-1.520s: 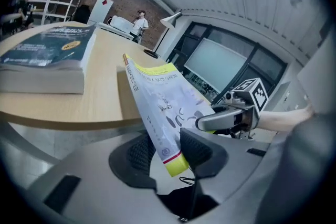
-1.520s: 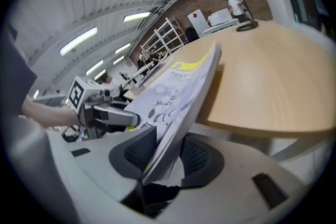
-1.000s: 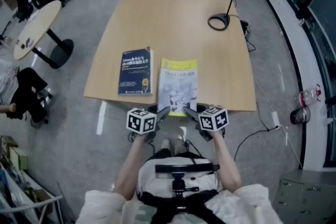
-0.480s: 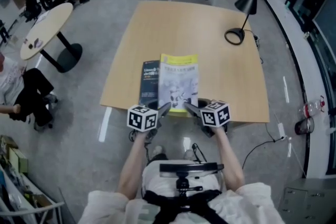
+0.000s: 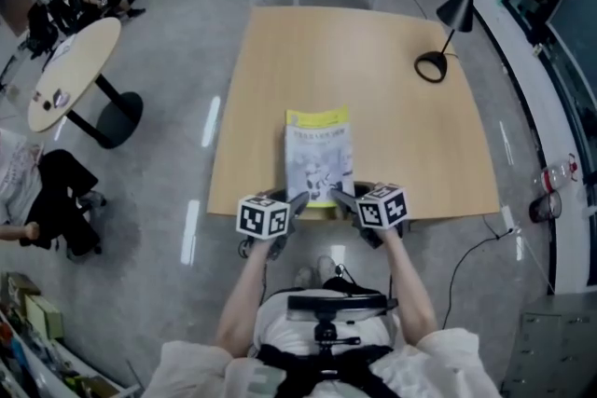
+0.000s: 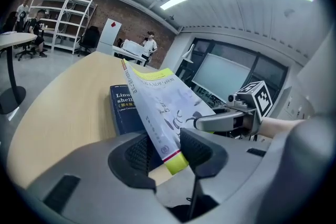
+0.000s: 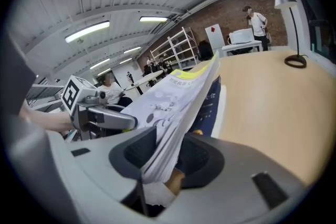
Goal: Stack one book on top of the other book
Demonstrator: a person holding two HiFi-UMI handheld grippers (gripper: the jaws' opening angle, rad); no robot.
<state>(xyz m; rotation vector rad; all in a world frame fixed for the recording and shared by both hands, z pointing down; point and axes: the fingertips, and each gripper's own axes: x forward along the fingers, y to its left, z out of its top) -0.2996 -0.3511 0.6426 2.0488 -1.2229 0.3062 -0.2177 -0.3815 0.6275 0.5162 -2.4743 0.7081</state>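
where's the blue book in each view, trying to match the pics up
Head view: not visible; the yellow book covers it.
Left gripper view: blue book left of centre, lying below the yellow book's lifted edge.
Right gripper view: centre, its cover showing beneath the yellow book.
Shared landmark: the yellow book, in all three.

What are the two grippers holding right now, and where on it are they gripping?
The yellow-and-white book: the left gripper and right gripper each clamp its near edge, side by side, above the blue book.
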